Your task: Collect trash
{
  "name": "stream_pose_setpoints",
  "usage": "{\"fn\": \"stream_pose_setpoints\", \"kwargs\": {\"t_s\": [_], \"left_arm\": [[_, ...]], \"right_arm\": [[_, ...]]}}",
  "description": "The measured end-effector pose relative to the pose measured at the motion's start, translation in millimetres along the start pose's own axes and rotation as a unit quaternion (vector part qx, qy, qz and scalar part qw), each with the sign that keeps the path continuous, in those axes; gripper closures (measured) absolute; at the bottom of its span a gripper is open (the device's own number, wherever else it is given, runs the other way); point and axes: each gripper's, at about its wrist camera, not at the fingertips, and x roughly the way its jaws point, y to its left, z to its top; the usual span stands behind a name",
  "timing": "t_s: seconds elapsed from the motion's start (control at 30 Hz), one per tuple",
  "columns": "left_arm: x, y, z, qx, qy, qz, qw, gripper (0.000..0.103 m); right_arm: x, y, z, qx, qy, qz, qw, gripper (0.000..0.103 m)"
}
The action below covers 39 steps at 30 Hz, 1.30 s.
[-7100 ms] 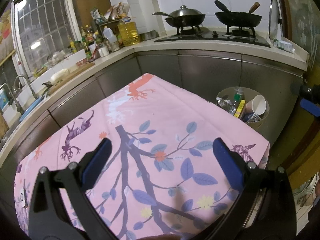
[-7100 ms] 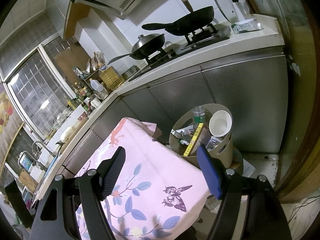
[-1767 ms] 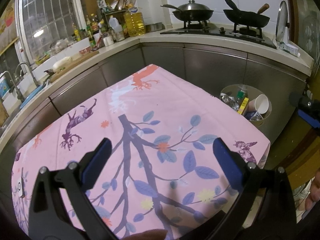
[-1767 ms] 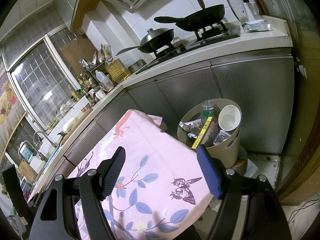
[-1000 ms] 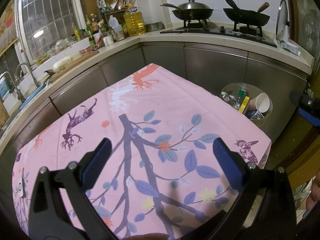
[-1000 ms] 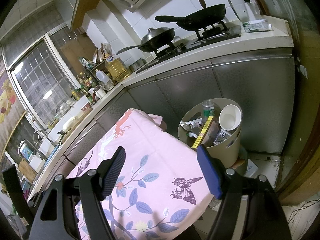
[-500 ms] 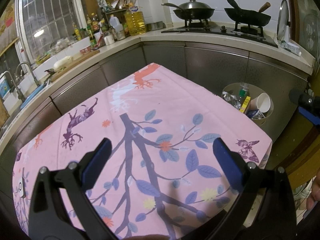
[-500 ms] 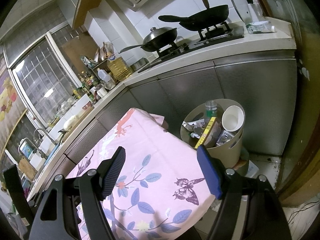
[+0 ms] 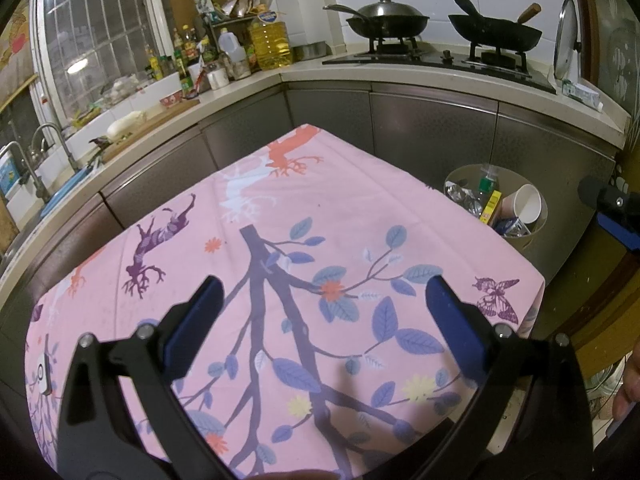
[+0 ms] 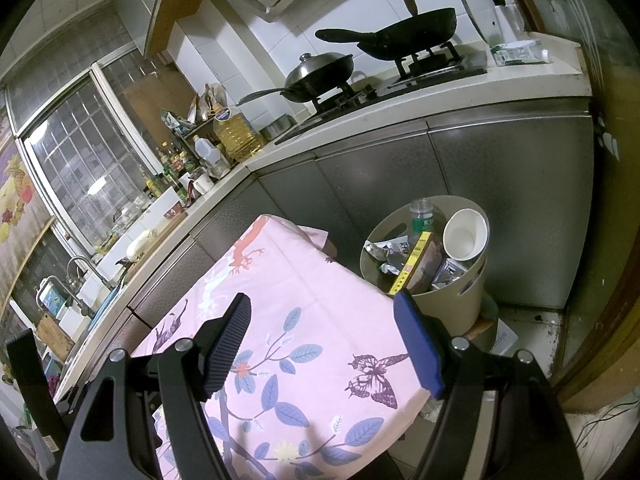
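Right wrist: paper cup (image 10: 465,240) mouth-up, tilted.

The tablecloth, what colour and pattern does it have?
The tablecloth is pink with blue-purple branches and leaves; clearest in left wrist view.

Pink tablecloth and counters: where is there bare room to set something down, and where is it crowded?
The pink tablecloth is bare across its whole top, from the corner nearest the stove to the butterfly corner by the trash bin. The bin is packed: paper cup, bottle, wrappers. The counter by the window is crowded with bottles around the oil jug.
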Motion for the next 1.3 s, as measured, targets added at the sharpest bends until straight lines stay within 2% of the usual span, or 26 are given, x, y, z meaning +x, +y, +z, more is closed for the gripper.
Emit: {"fn": "stream_pose_setpoints", "kwargs": {"t_s": [1.3], "left_arm": [[0.1,1.3,0.4,0.0,0.002,0.001,1.0,0.006]], "right_arm": [[-1.5,2.9,-0.9,0.0,0.0,-0.001,1.0,0.032]]}}
